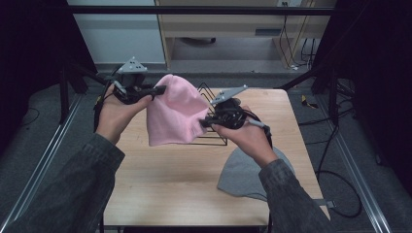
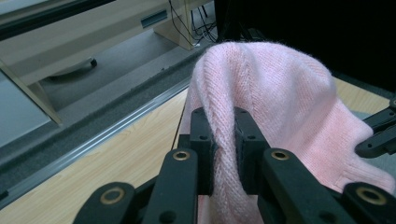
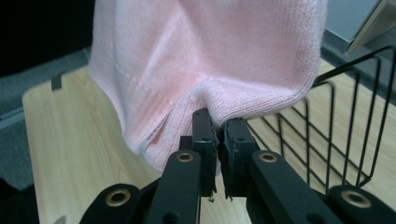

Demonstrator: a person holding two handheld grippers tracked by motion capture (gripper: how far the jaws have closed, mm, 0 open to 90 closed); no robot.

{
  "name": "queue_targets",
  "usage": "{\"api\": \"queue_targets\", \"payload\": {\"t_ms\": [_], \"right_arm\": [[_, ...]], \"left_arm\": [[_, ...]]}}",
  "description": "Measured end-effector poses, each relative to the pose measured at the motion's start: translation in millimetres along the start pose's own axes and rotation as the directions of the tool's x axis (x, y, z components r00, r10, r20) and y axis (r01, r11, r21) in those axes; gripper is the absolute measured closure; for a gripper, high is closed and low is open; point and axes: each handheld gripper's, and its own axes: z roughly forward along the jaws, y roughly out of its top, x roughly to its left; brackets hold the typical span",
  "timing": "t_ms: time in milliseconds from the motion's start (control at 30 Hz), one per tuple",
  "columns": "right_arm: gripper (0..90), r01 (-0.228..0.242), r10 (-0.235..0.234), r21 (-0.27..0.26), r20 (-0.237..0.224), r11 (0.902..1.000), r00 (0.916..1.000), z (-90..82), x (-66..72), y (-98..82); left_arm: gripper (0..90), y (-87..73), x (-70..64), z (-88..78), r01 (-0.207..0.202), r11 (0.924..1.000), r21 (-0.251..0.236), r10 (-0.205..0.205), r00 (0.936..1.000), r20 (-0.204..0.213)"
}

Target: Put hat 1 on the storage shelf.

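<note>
A pink knit hat (image 1: 172, 111) hangs in the air above the wooden table (image 1: 170, 179), stretched between both grippers. My left gripper (image 1: 158, 90) is shut on the hat's left edge; in the left gripper view a thick fold of pink knit (image 2: 223, 154) is pinched between the jaws. My right gripper (image 1: 206, 121) is shut on the hat's lower right rim, and the right gripper view has the fabric (image 3: 210, 56) bunched into its jaws. A grey hat (image 1: 240, 177) lies flat on the table at the right, partly under the right forearm.
A black wire rack (image 1: 214, 138) stands on the table behind the pink hat, close to the right gripper; its bars (image 3: 345, 140) run along the right of the right gripper view. Black frame posts flank the table. Cables lie on the floor at right.
</note>
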Motion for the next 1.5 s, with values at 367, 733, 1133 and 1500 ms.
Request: {"api": "queue_targets", "payload": {"t_ms": [367,733,1133,1500], "right_arm": [[85.4,-0.065,0.066,-0.027,0.021,0.9975,0.9976,2.2,-42.2,32.9],[85.3,-0.110,0.113,-0.038,0.083,0.9932,0.9902,11.9,-85.3,34.4],[85.1,-0.112,0.116,-0.038,0.138,0.9930,0.9836,15.9,-97.5,14.7],[84.9,-0.097,0.102,-0.036,0.174,0.9946,0.9794,14.8,-96.7,-5.9]], "left_arm": [[79.8,41.8,32.8,31.2,0.049,0.9988,0.006,-0.049,0.9988,-0.007],[79.4,66.6,50.9,71.9,0.064,0.9974,-0.035,-0.063,0.9979,0.014],[79.1,65.8,37.1,91.8,0.034,0.9969,-0.071,-0.032,0.9990,0.032],[79.4,62.2,24.1,94.7,0.007,0.9954,-0.095,-0.004,0.9995,0.031]]}}
